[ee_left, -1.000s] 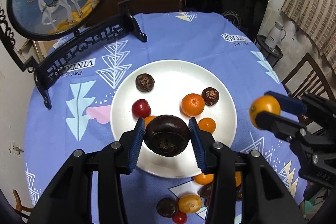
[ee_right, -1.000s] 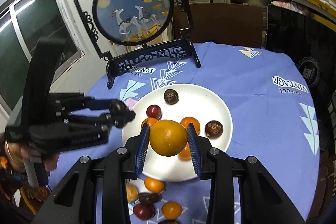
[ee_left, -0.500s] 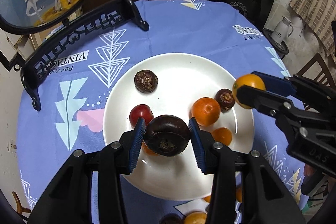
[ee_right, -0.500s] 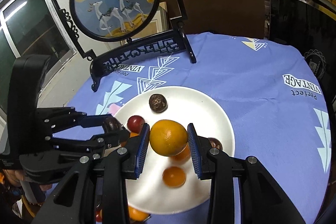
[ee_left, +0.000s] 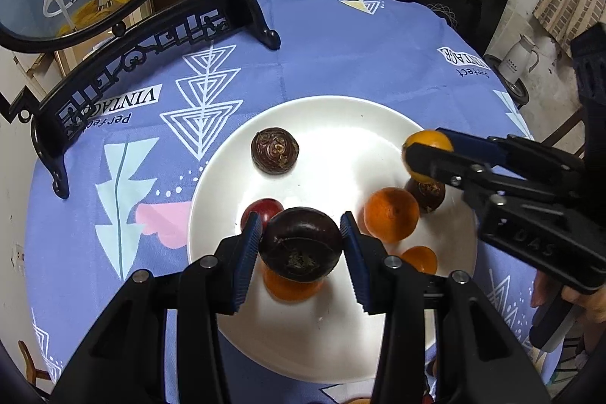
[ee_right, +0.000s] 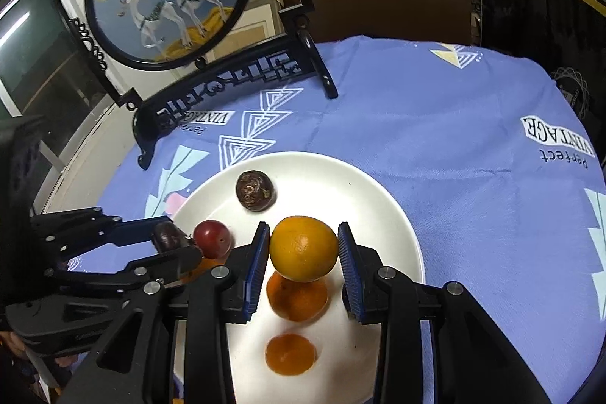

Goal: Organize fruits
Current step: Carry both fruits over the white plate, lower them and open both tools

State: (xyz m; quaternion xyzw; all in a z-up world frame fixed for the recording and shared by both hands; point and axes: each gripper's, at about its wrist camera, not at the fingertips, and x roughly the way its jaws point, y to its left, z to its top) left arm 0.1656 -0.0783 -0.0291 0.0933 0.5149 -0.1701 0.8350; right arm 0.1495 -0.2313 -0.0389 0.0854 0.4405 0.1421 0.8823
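My left gripper (ee_left: 301,245) is shut on a dark purple mangosteen (ee_left: 301,250) and holds it above the near left part of the white plate (ee_left: 325,116). My right gripper (ee_right: 303,250) is shut on a yellow-orange orange (ee_right: 303,248) above the plate (ee_right: 394,214); it also shows in the left wrist view (ee_left: 428,154). On the plate lie a dark brown fruit (ee_left: 274,150), a red fruit (ee_left: 265,209), a large orange (ee_left: 392,214), another dark fruit (ee_left: 430,195) and smaller oranges (ee_left: 418,258).
A round painted screen on a black carved stand (ee_left: 144,52) stands at the back left of the blue patterned tablecloth (ee_left: 360,52). A white kettle (ee_left: 517,57) sits off the table at the right. A dark panel stands behind the table.
Both grippers have moved forward over the plate with their fruits held. The right gripper has come in over the plate's right side. The loose fruits near the table's front edge have left view.
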